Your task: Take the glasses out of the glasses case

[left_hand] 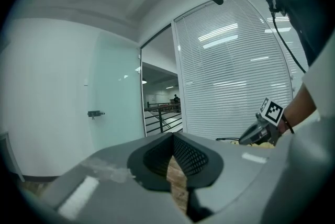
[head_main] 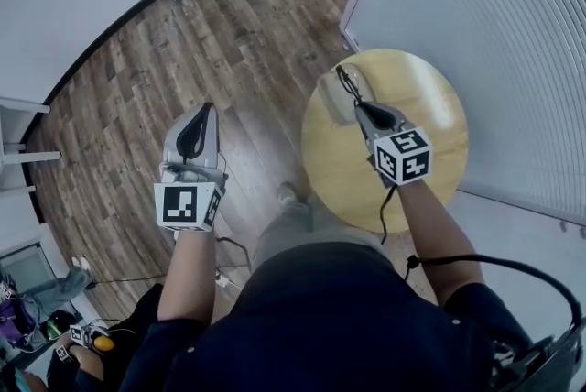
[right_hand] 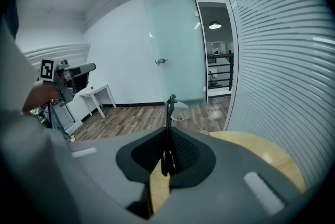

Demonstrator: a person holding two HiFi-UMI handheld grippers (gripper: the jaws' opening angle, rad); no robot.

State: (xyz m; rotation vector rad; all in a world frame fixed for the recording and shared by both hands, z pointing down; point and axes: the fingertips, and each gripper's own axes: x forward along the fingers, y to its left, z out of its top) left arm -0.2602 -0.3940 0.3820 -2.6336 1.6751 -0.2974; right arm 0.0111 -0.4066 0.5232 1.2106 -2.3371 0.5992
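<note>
We stand on a brown wood-plank floor point(head_main: 238, 42), beside a white slatted blind wall point(head_main: 476, 15) and a round pale wooden table point(head_main: 430, 106). Over that table the right gripper point(head_main: 359, 104) has its jaws nearly closed, pinching the dark-framed clear-lens glasses point(right_hand: 169, 108). They stand edge-on, rising out of the jaws. Their long axis runs along the gripper's own line, away from us, with one lens point(right_hand: 181, 111) to the right. A greyish rounded shape lies under them in the head view; we cannot tell whether it is the case. The left gripper point(head_main: 205, 114) hangs over the floor, well apart, jaws together on nothing.
</note>
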